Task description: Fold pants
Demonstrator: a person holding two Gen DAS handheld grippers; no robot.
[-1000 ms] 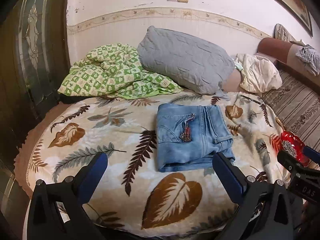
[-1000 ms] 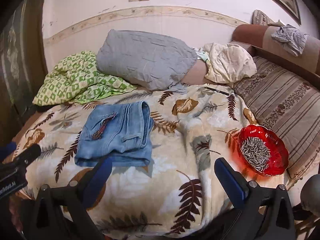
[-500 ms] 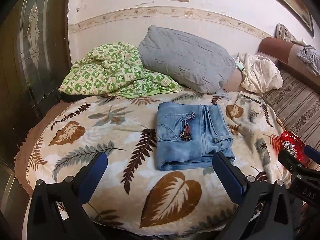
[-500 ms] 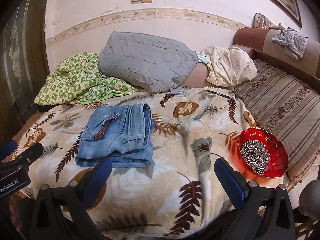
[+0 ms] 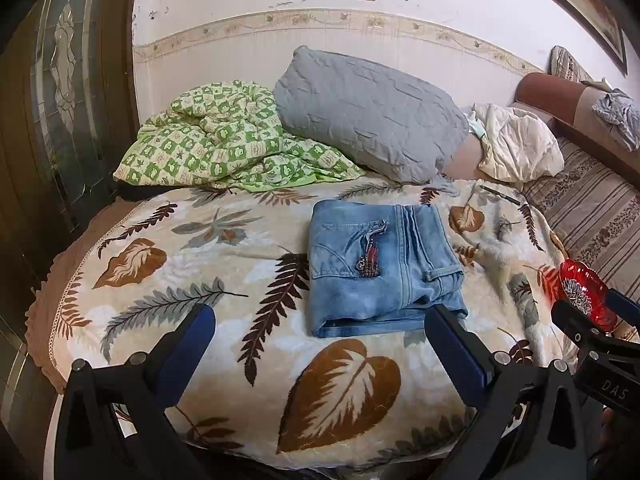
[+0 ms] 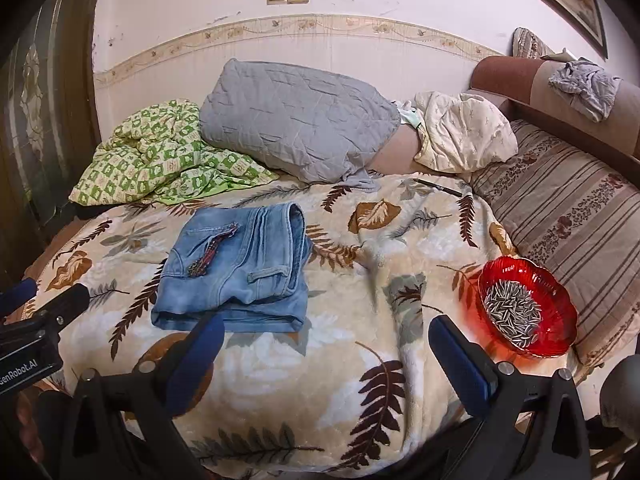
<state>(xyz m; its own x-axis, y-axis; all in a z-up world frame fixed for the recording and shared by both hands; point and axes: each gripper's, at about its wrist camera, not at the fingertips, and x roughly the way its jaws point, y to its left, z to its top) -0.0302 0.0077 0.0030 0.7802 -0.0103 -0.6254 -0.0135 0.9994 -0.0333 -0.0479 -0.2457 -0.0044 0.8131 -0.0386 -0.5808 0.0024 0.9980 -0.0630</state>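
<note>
On the leaf-print blanket (image 5: 168, 264), near its middle, the jeans (image 5: 380, 268) are lying folded into a neat square. Both the left gripper (image 5: 320, 344) and right gripper (image 6: 326, 344) are hanging over the near edge, fingers spread wide, gripping nothing.

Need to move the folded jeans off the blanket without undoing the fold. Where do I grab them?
Grip the jeans at the near edge, where the layers stack in a thick flat band facing both open grippers, left and right. Come in low from the front, one gripper toward each near corner, pinching all layers together.
</note>
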